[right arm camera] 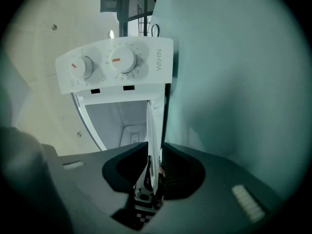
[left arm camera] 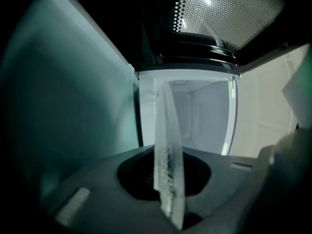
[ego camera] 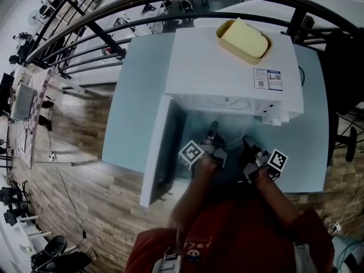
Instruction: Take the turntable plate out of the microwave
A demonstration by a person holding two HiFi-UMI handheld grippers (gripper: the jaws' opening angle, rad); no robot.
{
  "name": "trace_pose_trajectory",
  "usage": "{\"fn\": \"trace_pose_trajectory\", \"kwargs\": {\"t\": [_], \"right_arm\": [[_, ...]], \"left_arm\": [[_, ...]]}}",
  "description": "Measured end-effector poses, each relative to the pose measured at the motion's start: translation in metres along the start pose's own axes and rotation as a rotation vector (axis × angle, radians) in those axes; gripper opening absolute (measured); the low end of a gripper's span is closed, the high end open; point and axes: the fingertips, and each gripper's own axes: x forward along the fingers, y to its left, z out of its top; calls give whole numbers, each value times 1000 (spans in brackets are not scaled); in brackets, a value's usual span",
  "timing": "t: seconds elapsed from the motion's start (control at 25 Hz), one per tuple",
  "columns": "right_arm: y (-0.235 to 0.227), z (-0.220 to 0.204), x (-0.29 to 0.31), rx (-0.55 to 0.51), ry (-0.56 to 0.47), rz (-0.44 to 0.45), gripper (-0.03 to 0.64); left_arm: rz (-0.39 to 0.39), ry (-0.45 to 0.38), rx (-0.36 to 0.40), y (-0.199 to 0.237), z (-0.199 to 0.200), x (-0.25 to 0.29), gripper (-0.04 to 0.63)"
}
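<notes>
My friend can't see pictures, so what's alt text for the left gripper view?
A clear glass plate, seen edge-on, is pinched between the left gripper's dark jaws. Behind it is the open white microwave, with its dotted door window at the top.

Clear glass turntable plate point(left arm camera: 168, 155) at mouth of open white microwave point(ego camera: 227, 73), door swung left.

Left tool point(ego camera: 212, 131) clamped — right tool point(ego camera: 247, 145) slightly parted, both level.
</notes>
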Motion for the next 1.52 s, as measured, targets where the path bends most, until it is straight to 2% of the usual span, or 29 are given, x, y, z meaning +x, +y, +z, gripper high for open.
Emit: {"fn": "trace_pose_trajectory", "kwargs": {"t": [0.2,0.36,0.68,0.88,1.0,1.2,1.4,1.52], "right_arm": [[10,0,-21,-36,-27,5,72],[14,-1,-39,-125,-27,-5,77],[33,1,-88,-271,-25,-5,77],[57,5,-103,-378,-61,-18,75],[73,17,-115,-477,-107,-41,75],[115,27,-121,-702,-177,-38,75],[153,19,-122,-912,-207,-51,75],[179,5,-118,-1086,-206,-57,75]], "left_arm": [[10,-16,-3,-8,-6,-20,23],[-15,-23,2,-22,-15,-34,23],[21,-42,30,-47,-42,-68,23],[28,-36,27,-66,-42,-86,23],[37,-36,26,-73,-44,-92,23],[22,-19,44,-89,-46,-99,23],[-9,8,46,-113,-52,-103,23],[-34,22,45,-131,-54,-105,23]]}}
